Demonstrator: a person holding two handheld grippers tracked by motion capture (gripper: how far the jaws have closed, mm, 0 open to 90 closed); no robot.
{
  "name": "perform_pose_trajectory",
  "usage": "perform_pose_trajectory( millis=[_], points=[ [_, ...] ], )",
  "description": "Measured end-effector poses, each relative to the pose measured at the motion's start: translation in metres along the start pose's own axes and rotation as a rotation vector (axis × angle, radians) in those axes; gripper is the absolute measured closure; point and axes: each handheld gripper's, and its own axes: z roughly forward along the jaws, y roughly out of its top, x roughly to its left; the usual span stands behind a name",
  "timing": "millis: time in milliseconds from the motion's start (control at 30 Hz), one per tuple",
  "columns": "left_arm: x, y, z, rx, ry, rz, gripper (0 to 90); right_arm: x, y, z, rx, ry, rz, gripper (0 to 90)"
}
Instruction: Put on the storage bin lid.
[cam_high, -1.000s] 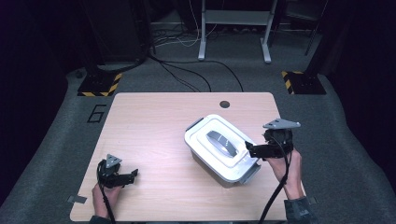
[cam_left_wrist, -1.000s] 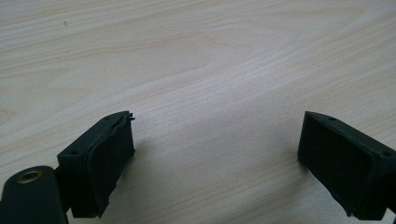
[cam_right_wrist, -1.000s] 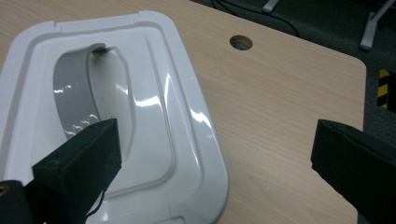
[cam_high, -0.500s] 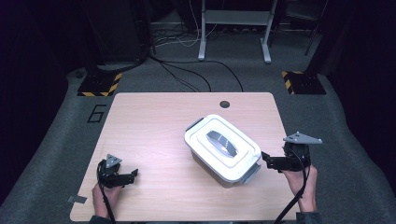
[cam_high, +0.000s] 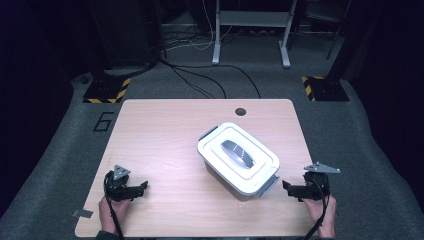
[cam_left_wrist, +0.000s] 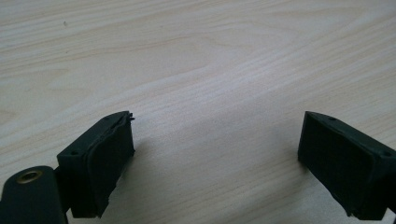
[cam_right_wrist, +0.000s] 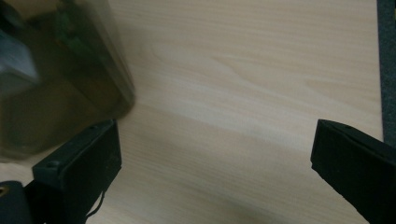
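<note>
Retraction of the right gripper (cam_high: 291, 188) from the lidded white rectangular plastic container (cam_high: 239, 157), centre-right on the pale wooden table (cam_high: 160, 140), suggests handling has ended; left gripper (cam_high: 141, 188) idles, both with jaws apart, empty.

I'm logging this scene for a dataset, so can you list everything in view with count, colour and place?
Table: one, light wood, centre of the high view, on grey carpet.
Lidded container: one, white lid with grey latches and a dark oval patch on top, right of the table's middle, lid on.
Cable hole: one, dark, near the table's far edge.
Number 6: one, dark, on the carpet left of the table.
Hazard-striped bases: two, black and yellow, on the floor beyond the table.
Floor cables: several, black, beyond the table.
Left gripper: one, black, near left edge, jaws open, holding nothing.
Right gripper: one, black, beside the container's near corner, jaws open, holding nothing.
</note>
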Motion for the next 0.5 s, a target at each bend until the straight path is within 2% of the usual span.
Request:
perform_pose_trajectory(
  millis=[67, 133, 300, 367, 500],
  points=[
    [0.000, 0.000, 0.000, 0.000, 0.000, 0.000, 10.1, -0.003, -0.009, 0.009, 0.017, 0.003, 0.027, 1.1],
    [0.000, 0.000, 0.000, 0.000, 0.000, 0.001, 10.1, -0.007, -0.018, 0.016, 0.011, 0.006, 0.039, 1.0],
    [0.001, 0.000, -0.001, 0.015, -0.003, 0.009, 10.1, -0.008, -0.028, 0.027, 0.018, -0.006, 0.040, 0.5],
    [0.000, 0.000, 0.000, 0.005, -0.001, 0.003, 10.1, -0.008, -0.031, 0.031, 0.011, 0.001, 0.025, 0.3],
    [0.000, 0.000, 0.000, 0.000, 0.000, 0.000, 10.1, -0.004, -0.034, 0.032, 0.000, -0.025, -0.007, 0.1]
  ],
)
